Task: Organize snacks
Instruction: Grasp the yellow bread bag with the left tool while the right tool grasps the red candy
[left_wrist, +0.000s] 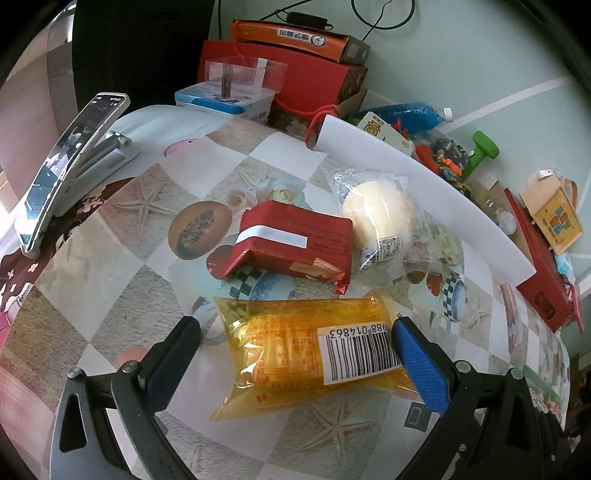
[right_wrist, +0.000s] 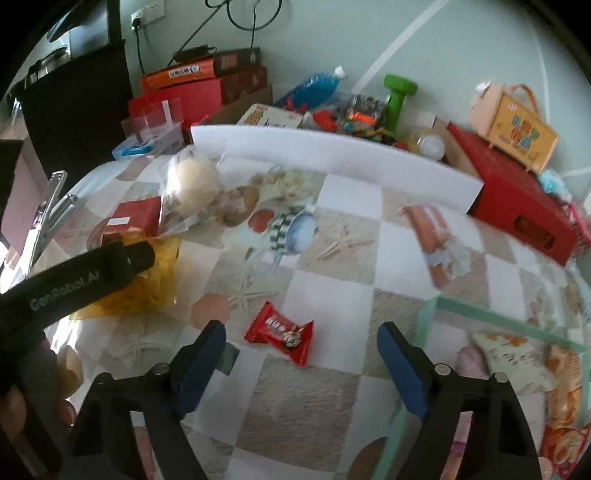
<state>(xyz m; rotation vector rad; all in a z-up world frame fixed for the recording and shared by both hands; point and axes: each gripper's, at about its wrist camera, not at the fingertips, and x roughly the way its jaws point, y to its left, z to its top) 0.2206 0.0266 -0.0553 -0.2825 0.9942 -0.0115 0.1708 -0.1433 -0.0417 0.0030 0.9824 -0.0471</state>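
While my left gripper (left_wrist: 295, 343) stands wide open astride the yellow packet (left_wrist: 310, 350), holding nothing, my right gripper (right_wrist: 301, 352) gapes empty just short of the small red candy (right_wrist: 279, 332). Beyond the left jaws, the red pack (left_wrist: 291, 243) and bagged bun (left_wrist: 376, 218) lie loose, so I judge most sorting remains.

Left wrist view: low and close over the table (left_wrist: 110, 280), facing the back wall, yellow packet (left_wrist: 295, 350) nearest its lens. Right wrist view: further right, slightly higher, same heading, above the red candy (right_wrist: 280, 332). Shared: yellow packet (right_wrist: 147, 280), bun bag (left_wrist: 376, 214) (right_wrist: 192, 184), white foam strip (left_wrist: 424, 184) (right_wrist: 332, 155), wall clutter.
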